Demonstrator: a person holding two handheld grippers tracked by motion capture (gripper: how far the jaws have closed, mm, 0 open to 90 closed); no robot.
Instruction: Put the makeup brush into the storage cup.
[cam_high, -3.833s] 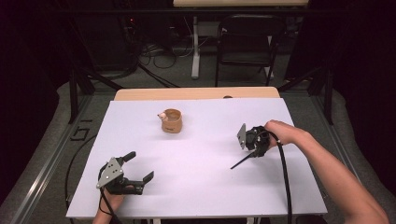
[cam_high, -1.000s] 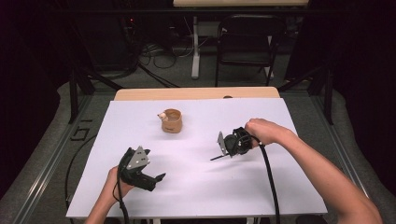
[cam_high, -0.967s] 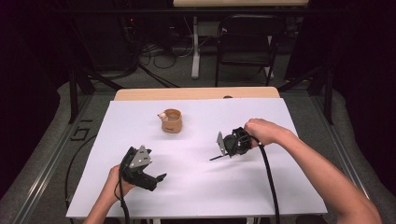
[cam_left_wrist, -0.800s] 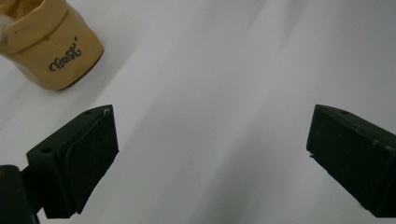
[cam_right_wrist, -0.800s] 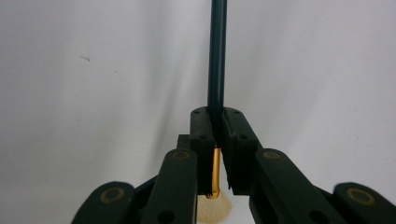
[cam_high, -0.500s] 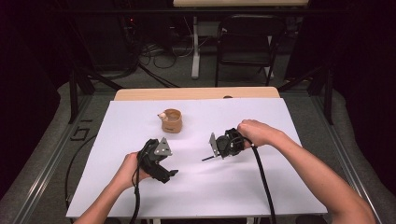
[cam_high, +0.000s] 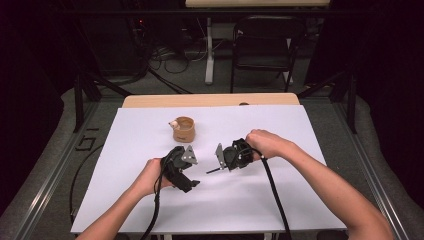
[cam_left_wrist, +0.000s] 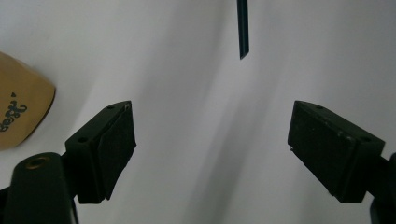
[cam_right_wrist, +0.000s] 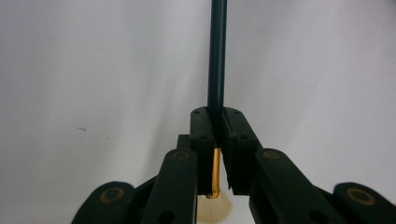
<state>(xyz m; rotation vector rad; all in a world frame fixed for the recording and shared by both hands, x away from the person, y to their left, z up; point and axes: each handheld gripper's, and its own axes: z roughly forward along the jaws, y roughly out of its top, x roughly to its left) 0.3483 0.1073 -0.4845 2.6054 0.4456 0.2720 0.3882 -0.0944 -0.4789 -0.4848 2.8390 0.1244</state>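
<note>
The right gripper (cam_high: 223, 165) is clamped on a slim dark brush (cam_right_wrist: 217, 56) above the white table cover (cam_high: 280, 200); the left gripper (cam_left_wrist: 212, 140) – jaws apart, just closing, nothing between them – faces the brush tip; a tan cup (cam_high: 183, 129) stands nearby, beyond both – nothing between them.

Bare sheet (cam_high: 250, 200) around; cup (cam_high: 183, 129) (far side) alone.

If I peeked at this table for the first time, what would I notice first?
Probably the two hands meeting mid-table: the right gripper pinches a thin dark brush, its tip poking toward the left gripper, whose fingers gape wide with nothing between them. Behind them sits a small brown cup on the white table.
</note>
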